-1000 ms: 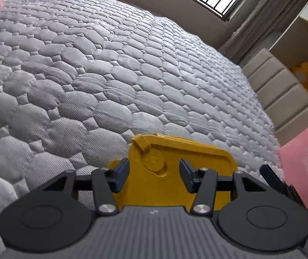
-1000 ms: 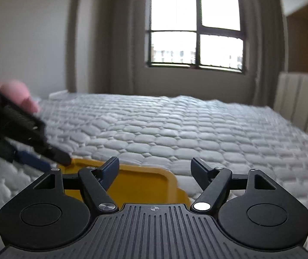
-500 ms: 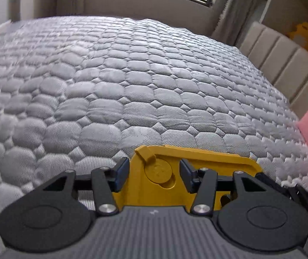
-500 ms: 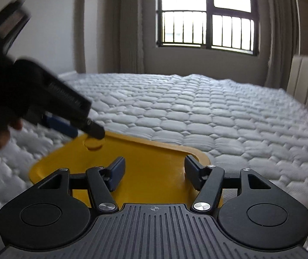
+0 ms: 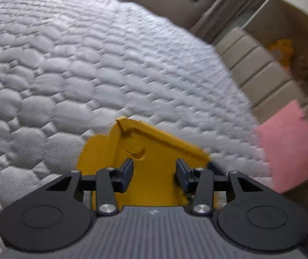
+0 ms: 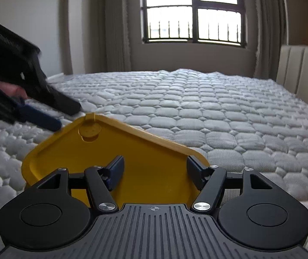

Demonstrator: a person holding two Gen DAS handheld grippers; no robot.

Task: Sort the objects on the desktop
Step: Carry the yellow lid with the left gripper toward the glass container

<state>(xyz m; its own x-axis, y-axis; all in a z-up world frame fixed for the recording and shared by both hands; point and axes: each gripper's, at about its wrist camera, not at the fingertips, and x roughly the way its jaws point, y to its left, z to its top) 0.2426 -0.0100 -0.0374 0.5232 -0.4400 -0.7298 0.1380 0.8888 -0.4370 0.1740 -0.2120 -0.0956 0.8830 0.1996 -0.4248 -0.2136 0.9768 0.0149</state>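
A yellow plastic tray (image 6: 119, 157) with a raised rim lies on the grey quilted mattress (image 6: 218, 116). My right gripper (image 6: 155, 171) is open, its fingers spread over the tray's near edge. My left gripper (image 5: 154, 173) is open, its fingers over the tray (image 5: 151, 172) at another side. In the right wrist view the left gripper shows at the far left, with one blue fingertip (image 6: 43, 119) at the tray's far corner. Whether either gripper touches the tray I cannot tell. The tray holds nothing that I can see.
A pink sheet (image 5: 290, 149) lies at the mattress's right edge in the left wrist view. A beige padded headboard (image 5: 255, 73) runs along that side. A barred window (image 6: 194, 14) and curtains stand beyond the bed's far end.
The left wrist view has swung and tilted, bringing the pink sheet and headboard into view. In the right wrist view the tray sits further out and the left gripper has drawn back leftward.
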